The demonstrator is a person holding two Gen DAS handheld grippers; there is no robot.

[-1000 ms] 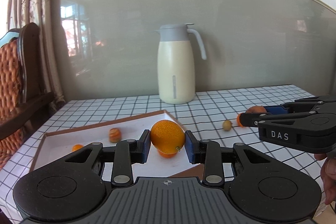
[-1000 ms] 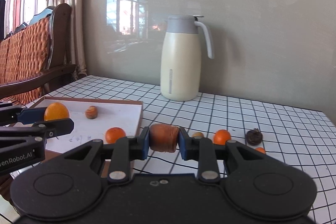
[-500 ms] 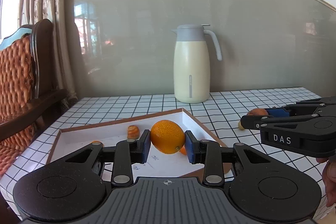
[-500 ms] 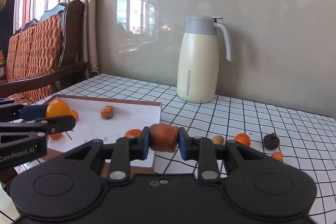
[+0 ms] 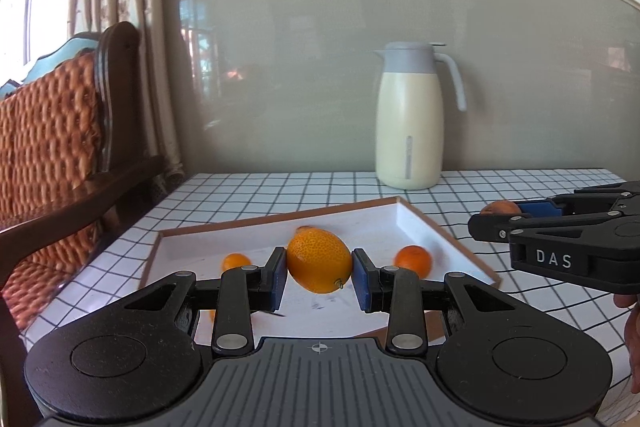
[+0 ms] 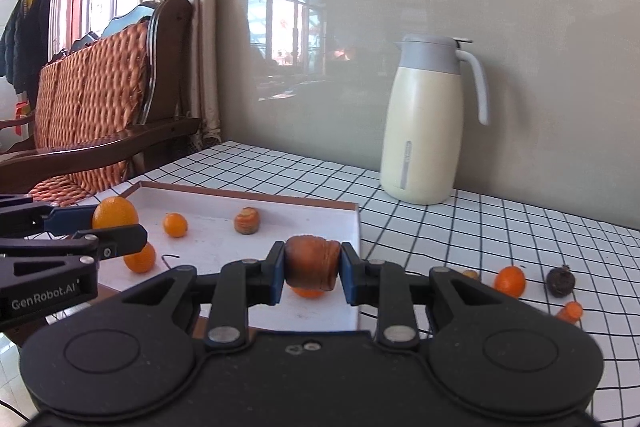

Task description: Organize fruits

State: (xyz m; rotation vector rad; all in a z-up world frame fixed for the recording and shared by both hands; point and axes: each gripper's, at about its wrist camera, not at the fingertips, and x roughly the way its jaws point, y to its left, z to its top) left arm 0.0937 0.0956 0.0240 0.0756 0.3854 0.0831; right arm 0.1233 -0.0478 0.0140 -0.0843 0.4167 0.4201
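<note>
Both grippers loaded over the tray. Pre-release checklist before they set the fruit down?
1. Left gripper grip on the large orange: ok, pads pinch it on both sides.
2. Right gripper grip on the brown fruit: ok, clamped between both pads.
3. Large orange above the tray: ok, white floor shows behind and under it.
4. Brown fruit above the tray: cannot tell, it hangs near the tray's right edge.
5. Landing spots free: not ok for the right gripper, a small orange lies directly below the brown fruit.
6. Grippers apart from each other: ok, a gap shows between them in both views.
</note>
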